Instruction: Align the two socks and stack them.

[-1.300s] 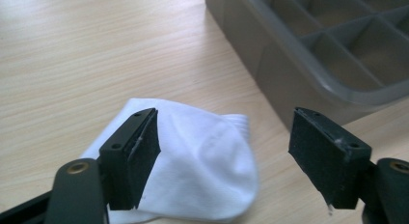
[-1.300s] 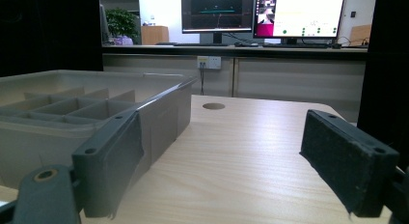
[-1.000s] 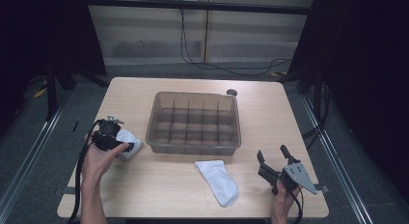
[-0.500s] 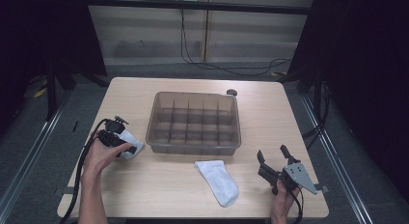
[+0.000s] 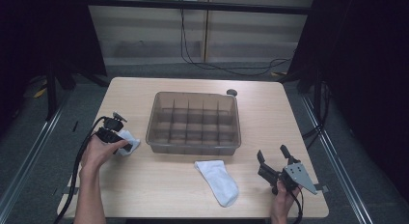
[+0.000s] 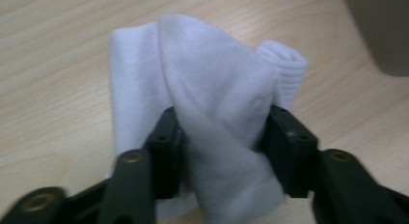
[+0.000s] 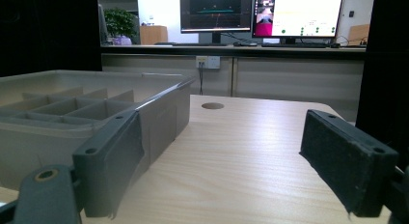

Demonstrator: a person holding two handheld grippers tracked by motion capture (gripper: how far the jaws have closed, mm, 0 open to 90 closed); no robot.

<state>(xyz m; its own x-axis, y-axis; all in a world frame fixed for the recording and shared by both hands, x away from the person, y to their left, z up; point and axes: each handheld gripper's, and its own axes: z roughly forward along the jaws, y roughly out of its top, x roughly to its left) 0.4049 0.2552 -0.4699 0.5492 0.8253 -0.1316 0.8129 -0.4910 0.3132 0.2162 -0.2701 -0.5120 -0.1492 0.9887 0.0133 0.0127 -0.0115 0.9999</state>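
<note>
Evidently, the left tongs [image 6: 222,132] had just closed on the bunched white sock [image 6: 212,103] to lift it off the worktop [image 5: 159,190] toward the divided bin [image 5: 195,122], while the right tongs [image 5: 274,155] waited open beside the flat sock [image 5: 219,181].

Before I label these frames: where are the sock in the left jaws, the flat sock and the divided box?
gripped sock [image 6: 217,98], left gripper view, bunched middle.
flat sock [image 5: 218,180], high view, its middle.
divided box [image 5: 193,147], high view, near wall.

Bright, even overhead light on the table [image 5: 144,185]; dark surroundings; soft blur in the left gripper view.
</note>
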